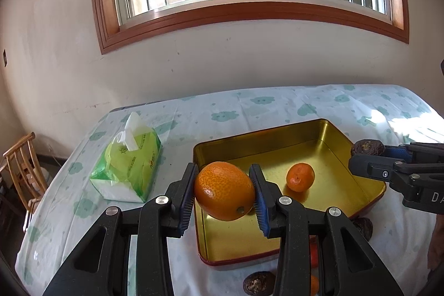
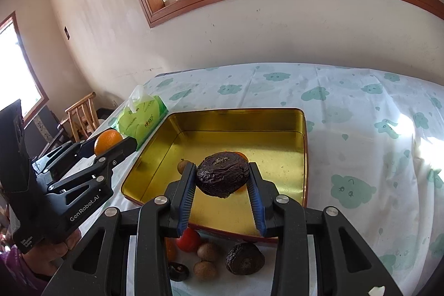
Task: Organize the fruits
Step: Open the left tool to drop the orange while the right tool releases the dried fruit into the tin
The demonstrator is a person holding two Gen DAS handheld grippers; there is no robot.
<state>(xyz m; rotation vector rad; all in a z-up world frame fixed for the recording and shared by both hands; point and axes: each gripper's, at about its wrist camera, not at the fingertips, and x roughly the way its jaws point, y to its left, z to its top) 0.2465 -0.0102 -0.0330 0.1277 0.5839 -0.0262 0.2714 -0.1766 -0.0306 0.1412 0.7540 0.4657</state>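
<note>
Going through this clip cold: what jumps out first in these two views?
Each gripper is shut on a fruit above the gold tin: the left gripper grips a big orange, and the right gripper clamps a wrinkled dark fruit. A small tangerine lies in the tin, and a green tissue pack sits to its left.

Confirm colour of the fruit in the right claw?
Dark purple-brown, wrinkled skin: the fruit gripped in the right claw. Clearest in the right wrist view.

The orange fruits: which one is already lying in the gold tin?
The small orange, resting alone on the tin floor. The bigger orange hangs clamped in the left gripper.
</note>
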